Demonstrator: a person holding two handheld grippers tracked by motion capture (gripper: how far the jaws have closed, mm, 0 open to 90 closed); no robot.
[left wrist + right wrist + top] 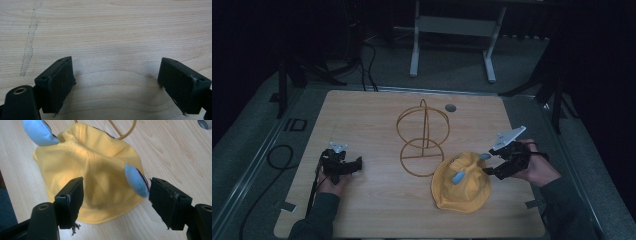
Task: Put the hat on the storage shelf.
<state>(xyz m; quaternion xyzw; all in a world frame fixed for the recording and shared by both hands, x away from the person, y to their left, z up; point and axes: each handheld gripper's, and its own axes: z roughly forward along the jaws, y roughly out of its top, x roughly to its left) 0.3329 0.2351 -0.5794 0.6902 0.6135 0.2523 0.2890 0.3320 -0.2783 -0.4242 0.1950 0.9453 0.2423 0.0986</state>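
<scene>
Forearms, high view: entering from the near edge of the desk (362, 210), one each side of the yellow hat (462, 182).
Left gripper, high view: left gripper (344, 165) low over bare wood, well left of the hat, well apart from the wire stand (424, 140).
Right gripper, high view: right gripper (492, 162) just right of the hat, jaws apart, nothing between them.
Hat, high view: lying crumpled on the desk, touching the stand's base ring on its near right; not on the stand.
Progress, judged: hat loose on the desk, stand bare; seating the hat on the stand seems undone.
Room, high view: wide bare wood left of the hat; right edge of the desk near behind the right hand; small grey disc (451, 107) beyond the stand.
Left gripper view: jaws wide, bare wood grain between, pale scuff streak (28, 47) to the upper left.
Right gripper view: jaws wide and empty, hat (95, 170) beyond them; blue ear (136, 181) just beside the right-hand jaw, contact unclear; second blue ear (37, 132) at the hat's far left; stand wire (125, 131) behind the hat.
Risk, judged: stand wire close behind the hat, could snag on a lift.
</scene>
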